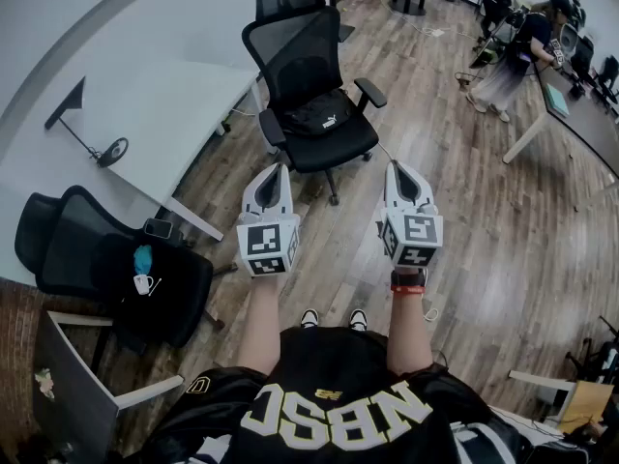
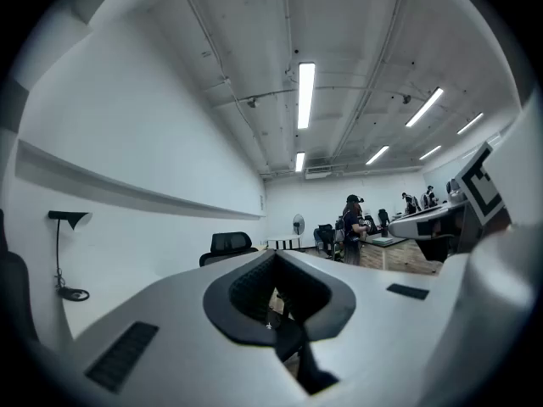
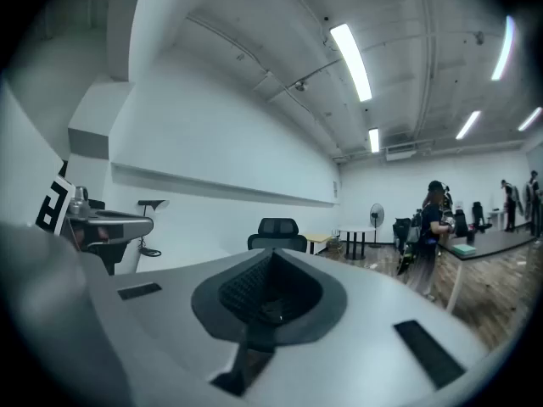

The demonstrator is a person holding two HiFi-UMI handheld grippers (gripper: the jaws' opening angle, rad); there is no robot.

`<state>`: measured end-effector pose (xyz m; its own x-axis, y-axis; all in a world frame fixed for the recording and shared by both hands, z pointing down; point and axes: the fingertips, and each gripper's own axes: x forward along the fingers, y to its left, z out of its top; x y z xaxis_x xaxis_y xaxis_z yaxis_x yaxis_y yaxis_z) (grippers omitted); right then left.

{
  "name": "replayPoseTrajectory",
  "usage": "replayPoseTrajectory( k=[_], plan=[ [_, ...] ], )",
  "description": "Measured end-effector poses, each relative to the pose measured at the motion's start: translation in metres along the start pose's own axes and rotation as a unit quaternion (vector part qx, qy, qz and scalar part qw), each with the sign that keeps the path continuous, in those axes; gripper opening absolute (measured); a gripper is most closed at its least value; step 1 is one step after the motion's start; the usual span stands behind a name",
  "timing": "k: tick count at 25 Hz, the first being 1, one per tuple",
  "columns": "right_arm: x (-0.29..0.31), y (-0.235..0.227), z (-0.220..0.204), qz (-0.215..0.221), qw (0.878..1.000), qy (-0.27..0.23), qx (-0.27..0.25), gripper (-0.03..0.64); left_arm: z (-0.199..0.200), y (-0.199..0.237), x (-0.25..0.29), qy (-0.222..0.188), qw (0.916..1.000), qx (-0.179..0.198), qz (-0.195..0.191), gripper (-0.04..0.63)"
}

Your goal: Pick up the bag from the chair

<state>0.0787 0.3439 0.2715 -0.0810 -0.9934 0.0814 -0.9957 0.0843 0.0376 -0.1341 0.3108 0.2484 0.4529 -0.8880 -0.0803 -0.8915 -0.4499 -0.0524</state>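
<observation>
Two grippers are held out side by side in the middle of the head view: the left gripper (image 1: 276, 170) and the right gripper (image 1: 397, 167). Both point toward the top of the frame. In each gripper's own view the jaws stand pressed together with nothing between them, so both claws are closed and empty.

There is one bag (image 1: 318, 114) – black, slumped on the seat of the office chair (image 1: 293, 42) in the upper middle of the frame, beyond both gripper tips and well apart from them. It fills most of the seat between the two armrests.

A second black chair (image 1: 68, 235) stands at the lower left. On its seat lie two small things, a blue object (image 1: 143, 257) and a white item just below it that is too small to identify.

One white table (image 1: 164, 104) takes up the upper left, just beside the bag's chair. A wooden floor (image 1: 484, 201) covers the right half. One person (image 1: 513, 61) stands at the upper right – far from the chair, beside another desk.
</observation>
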Motion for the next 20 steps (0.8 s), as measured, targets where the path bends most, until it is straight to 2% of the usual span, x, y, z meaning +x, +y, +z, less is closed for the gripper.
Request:
replayPoseTrajectory(
  k=[3,7,9,15,20],
  plan=[
    [0.005,0.021,-0.001,0.003,1.000,-0.001,0.001,0.009,-0.002,0.010,-0.008,-0.003,0.9999,-0.008,-0.009,0.006],
    [0.008,0.047,-0.011,-0.005,0.999,0.016,-0.033,0.009,-0.012,0.028,-0.015,0.001,0.9996,-0.019,-0.022,0.006],
    [0.008,0.053,-0.019,-0.007,0.999,0.024,-0.031,0.009,-0.022,0.034,-0.016,0.007,0.9994,-0.022,-0.028,0.006],
    [0.008,0.045,-0.035,-0.018,0.999,0.042,-0.022,0.009,-0.046,0.027,-0.004,0.028,0.9974,-0.042,-0.052,0.006],
    [0.036,0.029,-0.047,0.007,0.999,0.041,-0.002,0.009,-0.058,0.019,0.031,0.030,0.9981,-0.034,-0.042,0.006]
  ],
)
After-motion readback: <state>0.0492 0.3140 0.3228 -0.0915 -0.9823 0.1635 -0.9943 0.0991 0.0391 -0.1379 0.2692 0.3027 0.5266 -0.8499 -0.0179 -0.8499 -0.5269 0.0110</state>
